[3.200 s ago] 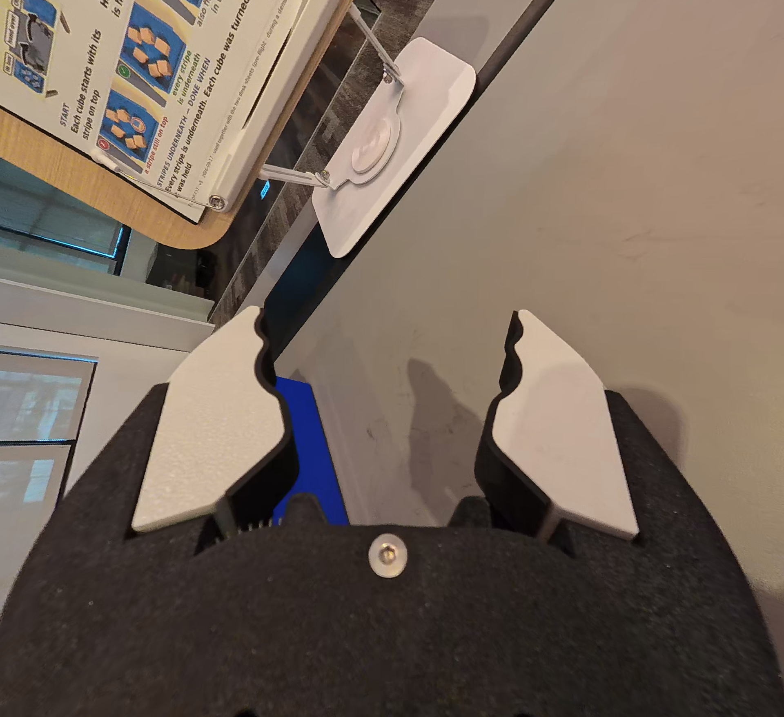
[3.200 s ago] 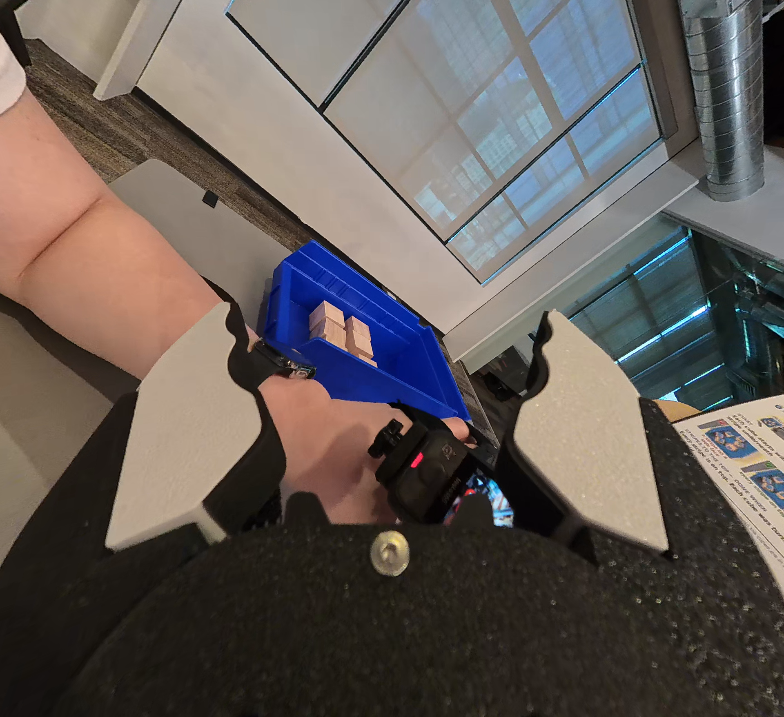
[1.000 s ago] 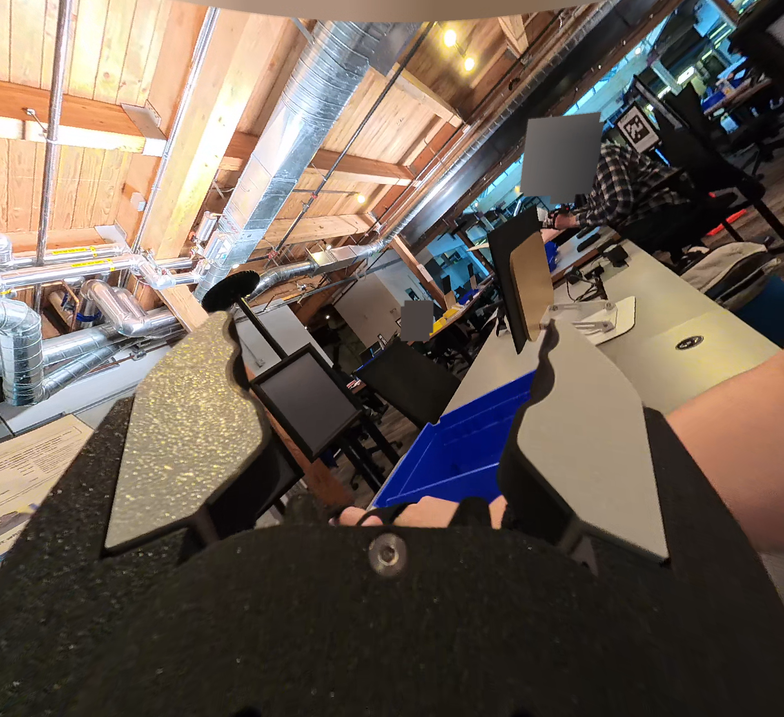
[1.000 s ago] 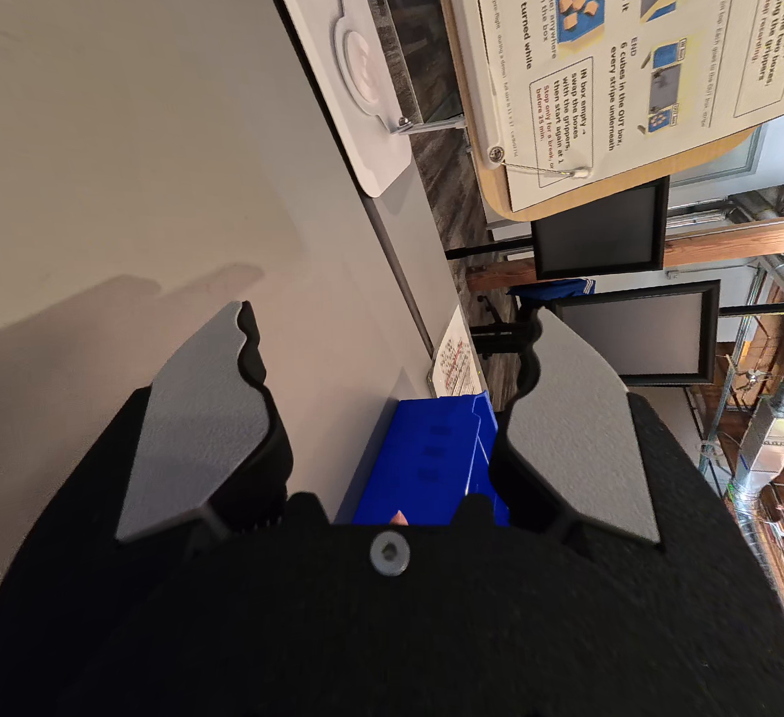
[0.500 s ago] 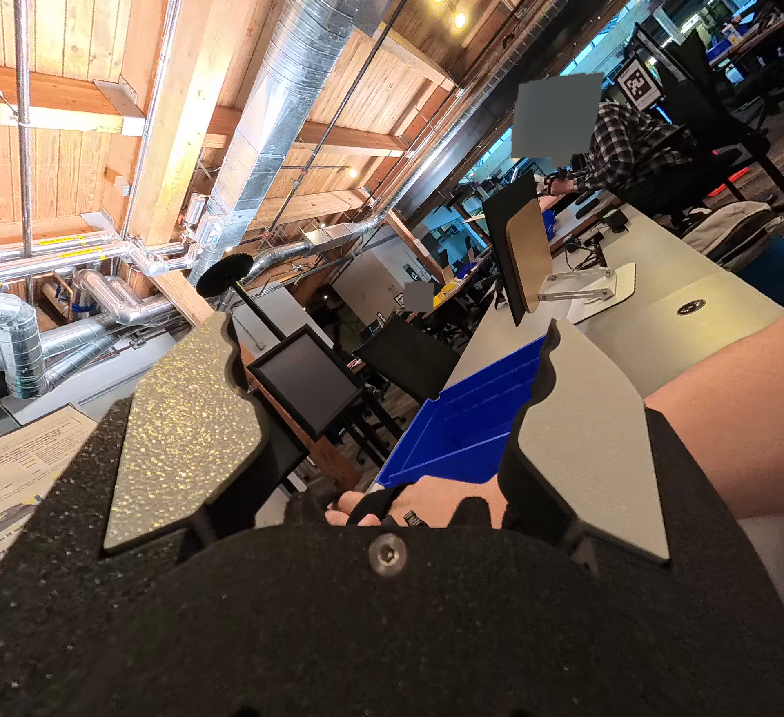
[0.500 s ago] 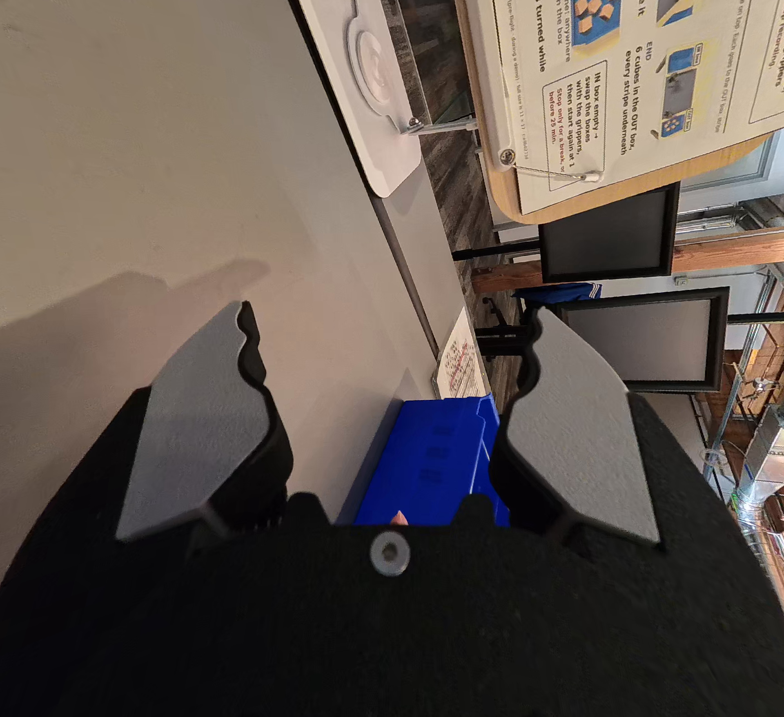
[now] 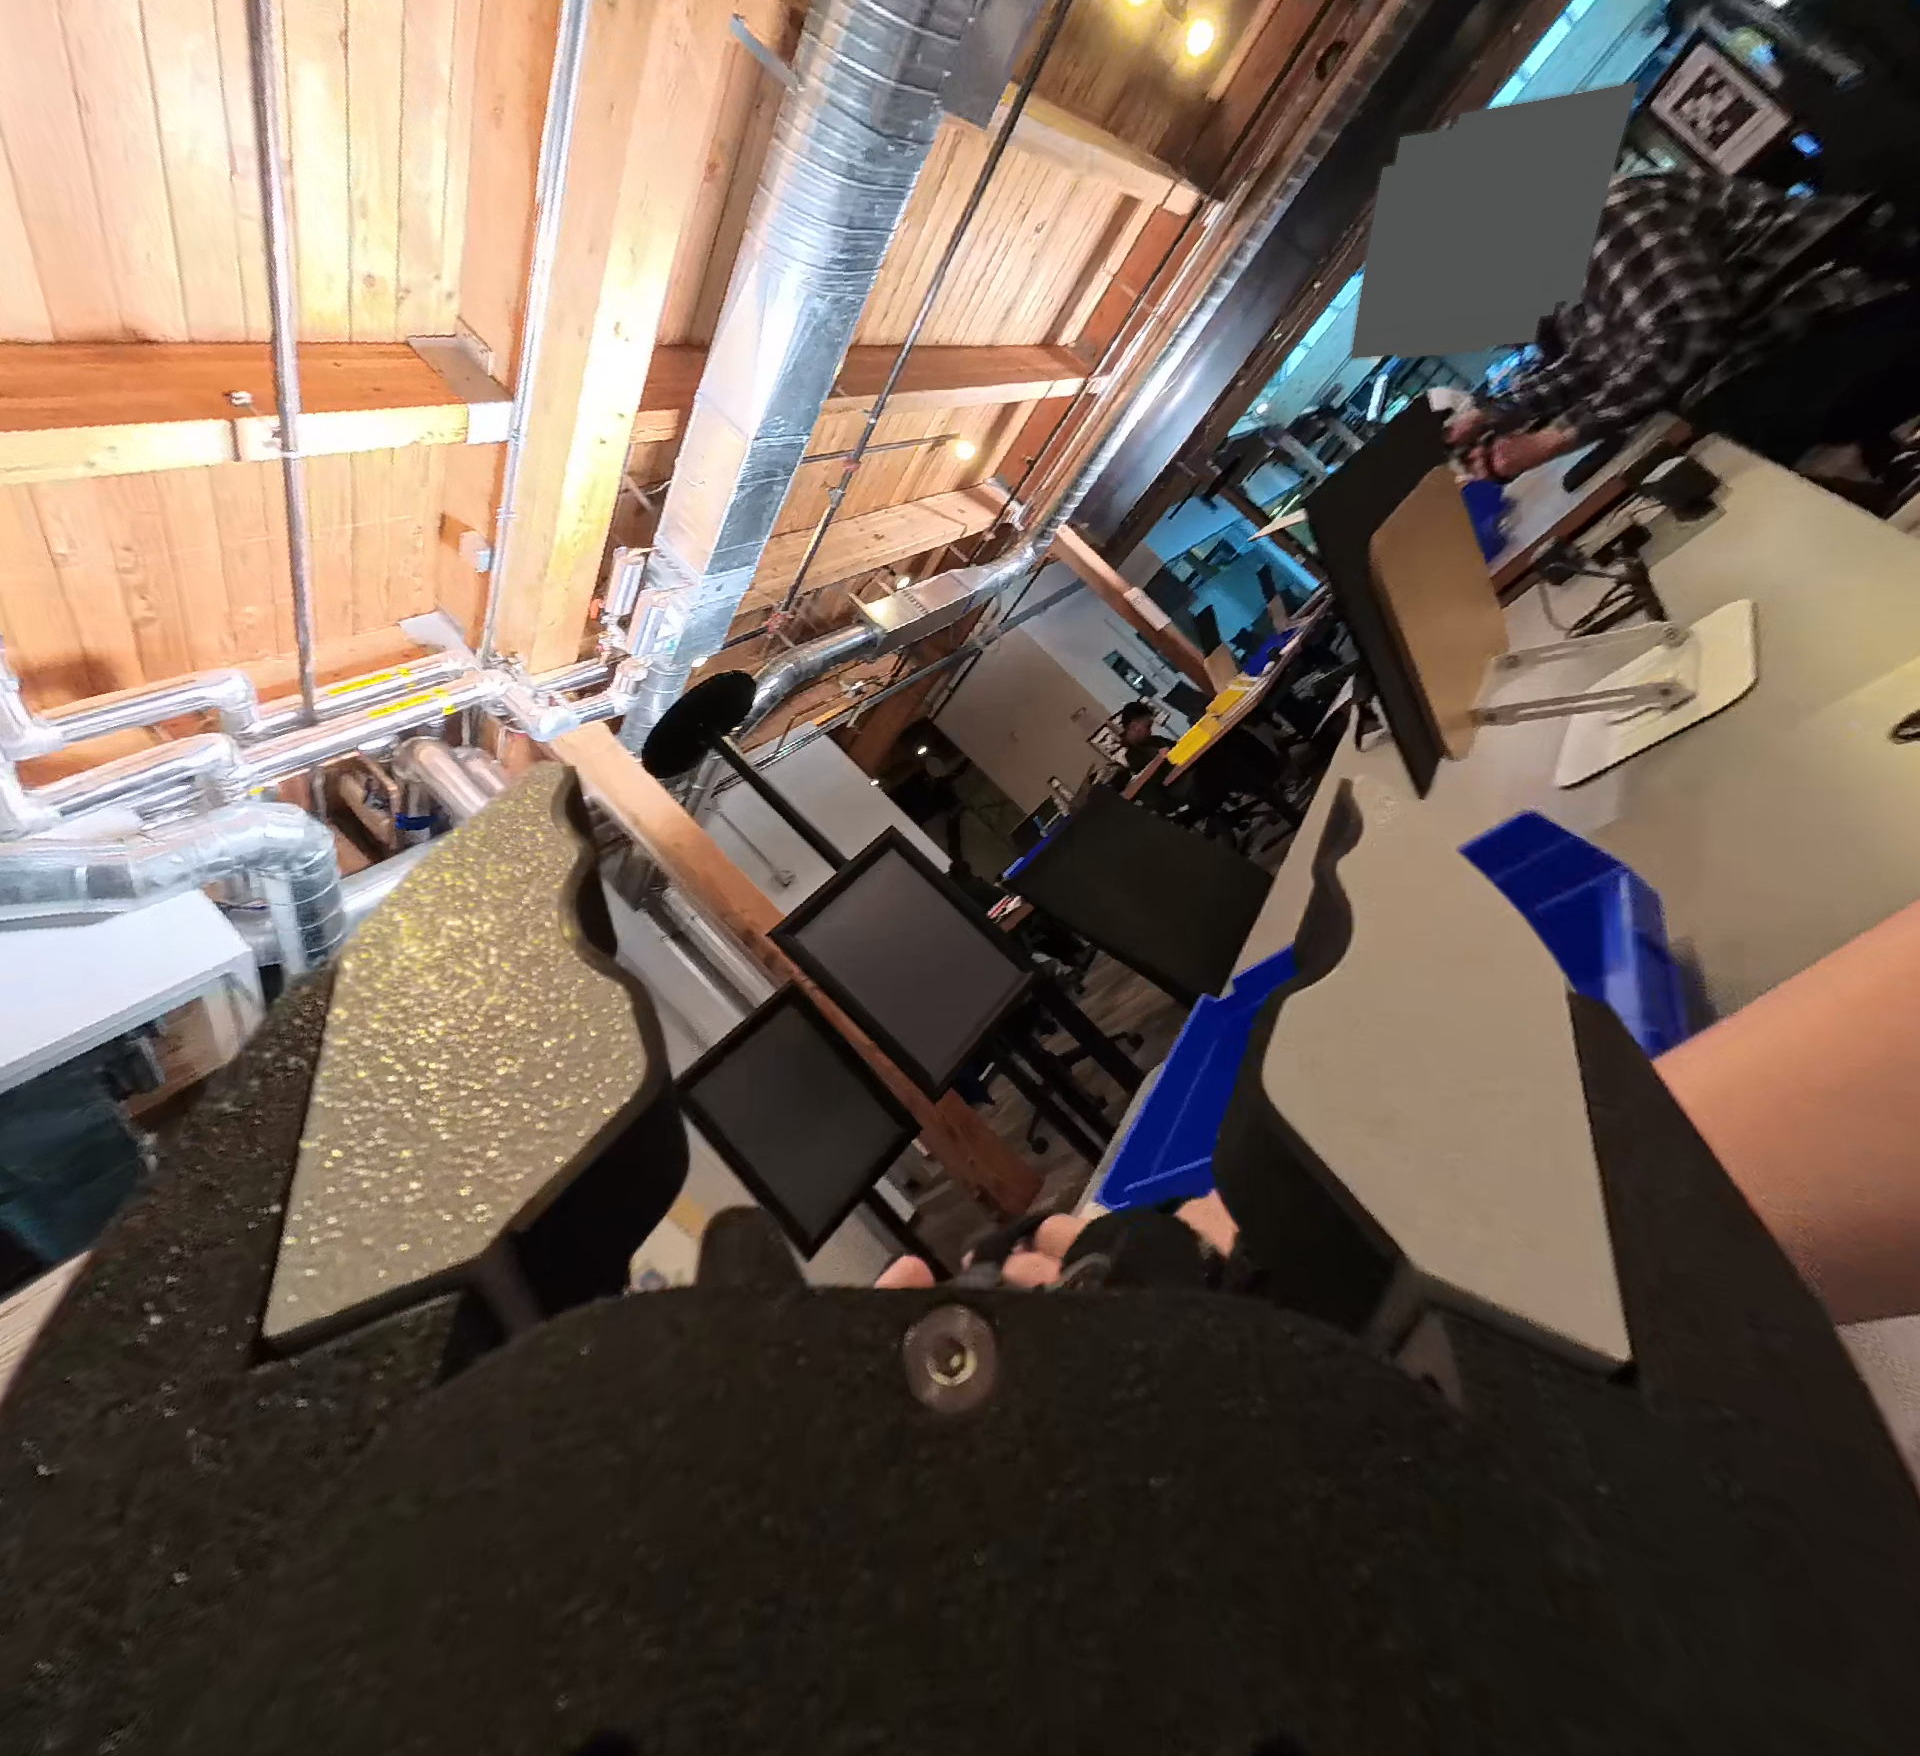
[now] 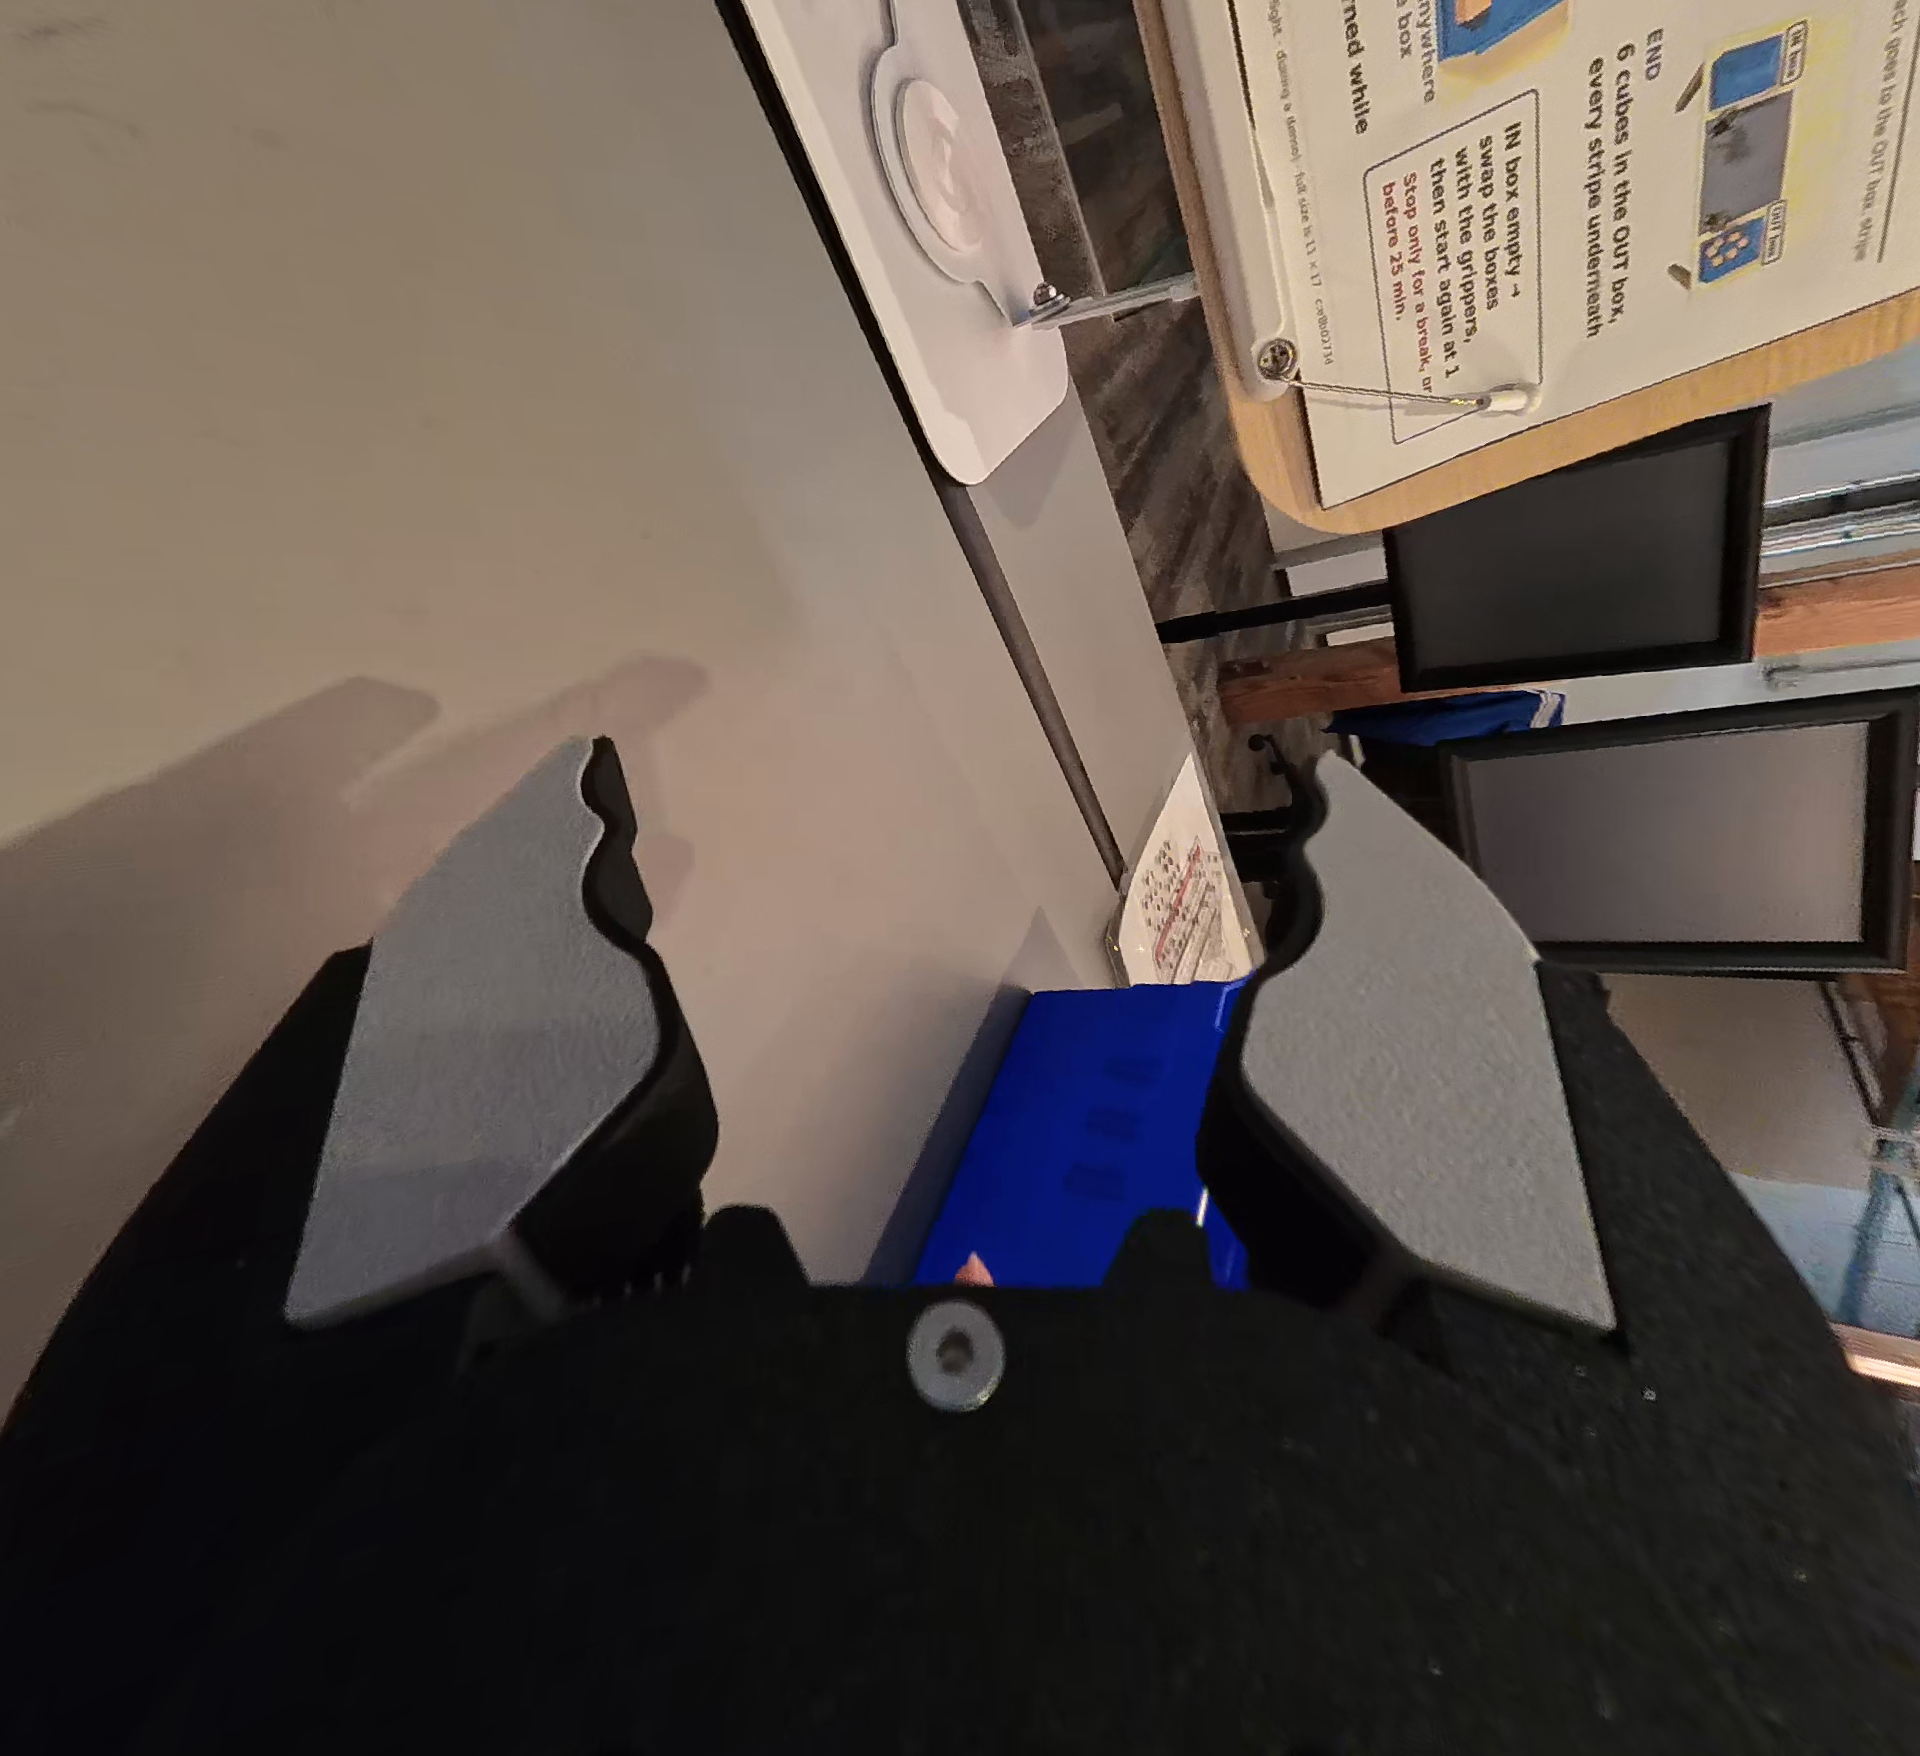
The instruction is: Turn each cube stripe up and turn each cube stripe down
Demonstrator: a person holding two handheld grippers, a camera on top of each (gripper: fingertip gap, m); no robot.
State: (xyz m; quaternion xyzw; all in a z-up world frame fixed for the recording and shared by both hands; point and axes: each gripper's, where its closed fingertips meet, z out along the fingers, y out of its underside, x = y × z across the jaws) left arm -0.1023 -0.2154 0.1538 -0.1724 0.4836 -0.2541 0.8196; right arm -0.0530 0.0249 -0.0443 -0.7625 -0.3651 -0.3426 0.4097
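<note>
Between the spread fingers of the right gripper [image 8: 961, 885] lies a blue bin [image 8: 1091, 1135], low and just ahead of the tool; a small tan corner that may be a cube [image 8: 974, 1271] peeks above the gripper body at the bin's near end, too little showing to tell any stripe. The jaws stand wide and hold nothing. Ahead and to the left of it stretches the grey table [image 8: 416, 356], with a white stand base [image 8: 935, 168] and an instruction board [image 8: 1558, 96] farther off. The left gripper [image 7: 956, 875] is tilted upward toward ceiling ducts [image 7: 821, 272] and dark screens [image 7: 904, 953], its jaws also wide and empty. Behind its right finger sits a blue bin [image 7: 1174, 1114], with a bare forearm [image 7: 1787, 1093] to the right.
</note>
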